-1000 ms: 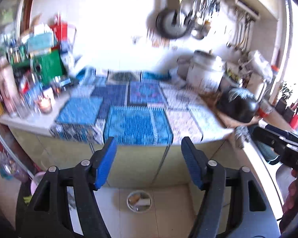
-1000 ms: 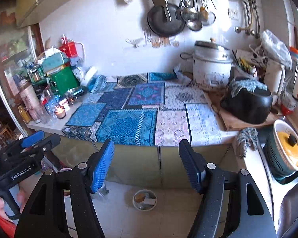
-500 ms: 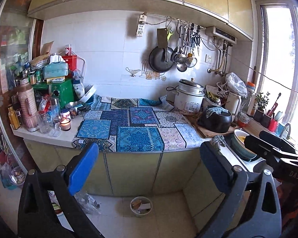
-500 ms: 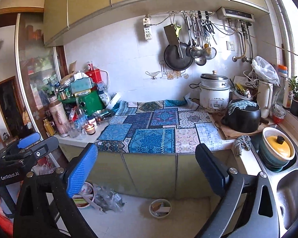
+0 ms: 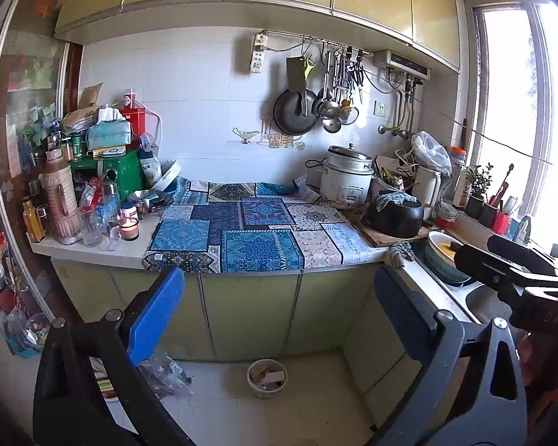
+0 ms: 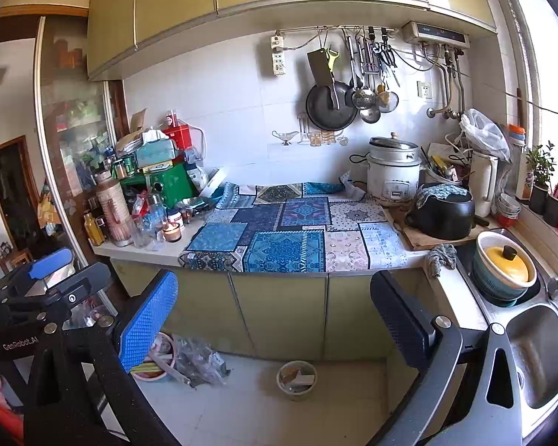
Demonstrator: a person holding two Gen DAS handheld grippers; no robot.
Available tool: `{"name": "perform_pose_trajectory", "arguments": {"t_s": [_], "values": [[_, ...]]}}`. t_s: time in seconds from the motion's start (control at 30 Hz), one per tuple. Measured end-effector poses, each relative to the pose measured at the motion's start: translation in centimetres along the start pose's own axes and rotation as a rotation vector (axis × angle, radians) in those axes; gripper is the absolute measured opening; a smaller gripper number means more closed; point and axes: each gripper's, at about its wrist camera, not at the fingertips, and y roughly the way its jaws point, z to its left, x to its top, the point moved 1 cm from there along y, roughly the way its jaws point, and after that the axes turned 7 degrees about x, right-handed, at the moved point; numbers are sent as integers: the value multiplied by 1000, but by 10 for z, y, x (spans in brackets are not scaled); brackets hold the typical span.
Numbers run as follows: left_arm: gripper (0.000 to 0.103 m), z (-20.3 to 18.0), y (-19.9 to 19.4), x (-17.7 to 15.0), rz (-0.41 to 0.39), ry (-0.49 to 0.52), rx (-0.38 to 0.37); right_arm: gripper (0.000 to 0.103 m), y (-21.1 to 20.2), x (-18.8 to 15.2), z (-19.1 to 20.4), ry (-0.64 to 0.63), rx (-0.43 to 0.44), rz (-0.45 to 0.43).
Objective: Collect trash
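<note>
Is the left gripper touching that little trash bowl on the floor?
Apart. The left wrist view shows the left gripper open and empty, floor tiles between it and the trash bowl.

"GenRobot.AI" on your left gripper (image 6: 52, 271) body left of the candle (image 6: 172, 233); "DAS" on your right gripper (image 5: 502, 260).

Small round trash bin (image 5: 267, 378), pale beige, upright on the tiled floor just before the base cabinets, at about 6 o'clock in the left wrist view. Open-topped, holding scraps: a white cardboard-like piece and something brownish. In the right wrist view the same bin (image 6: 296, 380) also near 6 o'clock, crumpled clear plastic wrapping (image 6: 201, 360) lying at its 9 o'clock.
</note>
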Motion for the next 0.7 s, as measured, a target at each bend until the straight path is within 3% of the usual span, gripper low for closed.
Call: {"name": "perform_pose_trajectory", "arguments": {"t_s": [0.7], "values": [[102, -15, 2, 7, -27, 37, -11, 103, -1, -4, 2, 20, -2, 19]]}}
